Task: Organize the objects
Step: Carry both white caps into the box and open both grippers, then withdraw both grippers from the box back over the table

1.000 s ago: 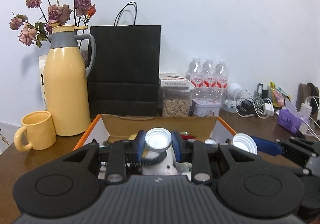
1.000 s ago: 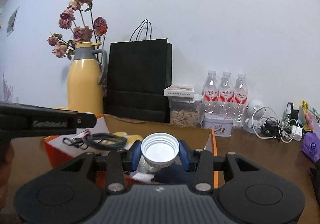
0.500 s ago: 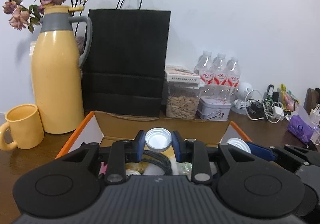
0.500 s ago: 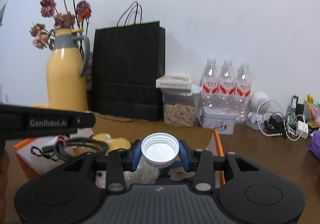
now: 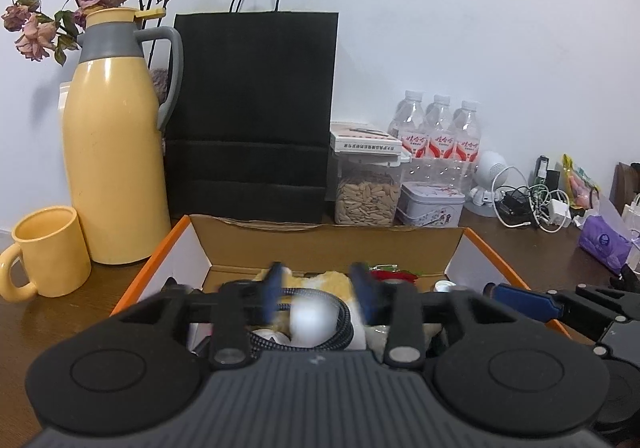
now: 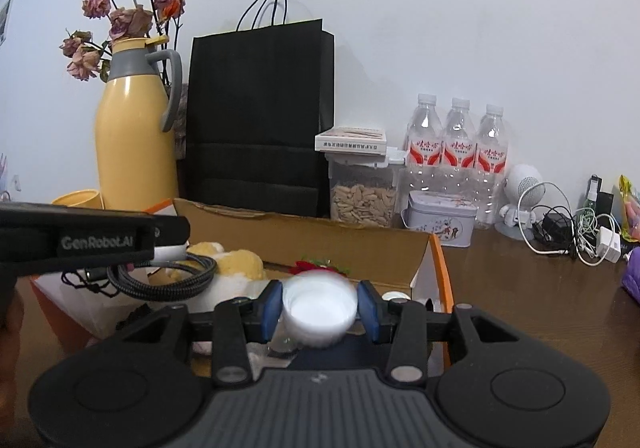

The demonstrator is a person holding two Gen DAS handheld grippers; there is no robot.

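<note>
An open cardboard box [image 5: 320, 244] with orange edges holds a yellow plush toy [image 5: 320, 282], a coiled black cable [image 5: 344, 324] and small items. My left gripper [image 5: 319, 294] is over the box with its fingers spread; a blurred white cap [image 5: 313, 319] is below them, loose. My right gripper [image 6: 319, 308] is over the box's right part [image 6: 440, 268], and a blurred white cap [image 6: 319, 312] sits between its blue pads. The left gripper's body [image 6: 80, 240] crosses the right wrist view.
Behind the box stand a yellow thermos jug [image 5: 116, 151], a yellow mug [image 5: 48, 248], a black paper bag [image 5: 252, 111], a jar of seeds [image 5: 368, 195], a tin [image 5: 432, 203] and three water bottles [image 5: 440, 131]. Chargers and cables [image 5: 532, 203] lie at the right.
My left gripper has opened and its white cap has dropped toward the box. Both grippers have lowered over the box. The right cap is now blurred between the pads.
</note>
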